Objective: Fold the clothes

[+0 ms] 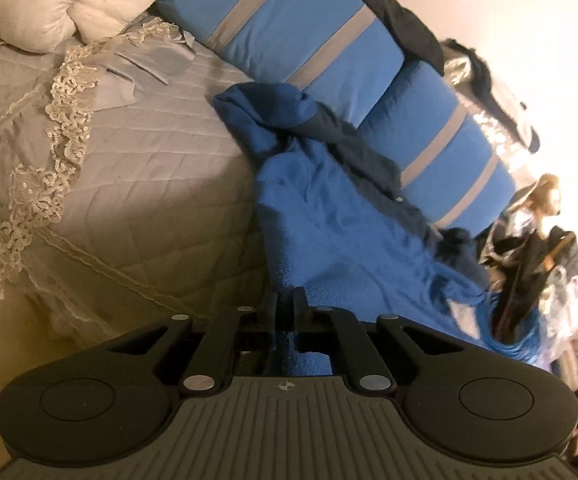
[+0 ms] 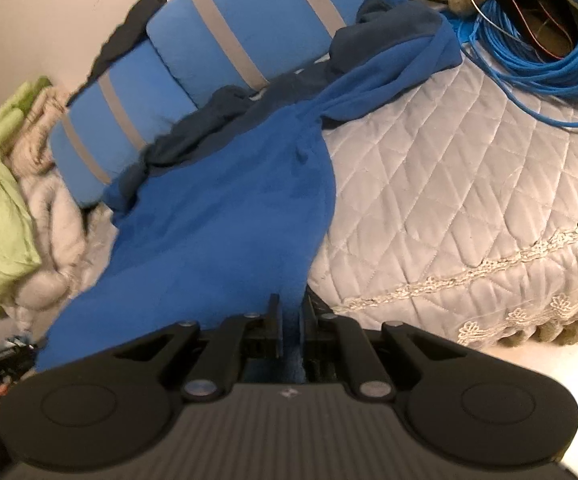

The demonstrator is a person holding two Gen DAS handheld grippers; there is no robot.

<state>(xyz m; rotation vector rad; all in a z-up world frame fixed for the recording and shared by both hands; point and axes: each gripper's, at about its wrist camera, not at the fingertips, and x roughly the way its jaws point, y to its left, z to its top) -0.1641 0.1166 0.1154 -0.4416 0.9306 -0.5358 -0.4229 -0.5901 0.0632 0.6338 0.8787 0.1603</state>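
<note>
1. The left hand-held gripper is sitting at the bottom centre of its frame, its fingers pressed together and pinching an edge of the blue fleece garment.
2. The right hand-held gripper is pinching another edge of the same blue fleece garment at the bottom centre of its frame, jaws nearly touching.
3. The garment is lying across the bed, spreading up from both grippers toward the frame's middle, its darker navy lining bunching against the cushion.
4. A blue cushion with grey stripes is lying just behind the garment and touching it, blocking its far edge.
5. A coil of blue cable is resting on the bed in the upper right of the right view, near the garment's sleeve.
6. The bedspread is showing shiny diamond quilting with a lace trim.
7. Pale fluffy pillows are sitting upper left in the left view; a green cloth is lying at the left edge of the right view.
</note>
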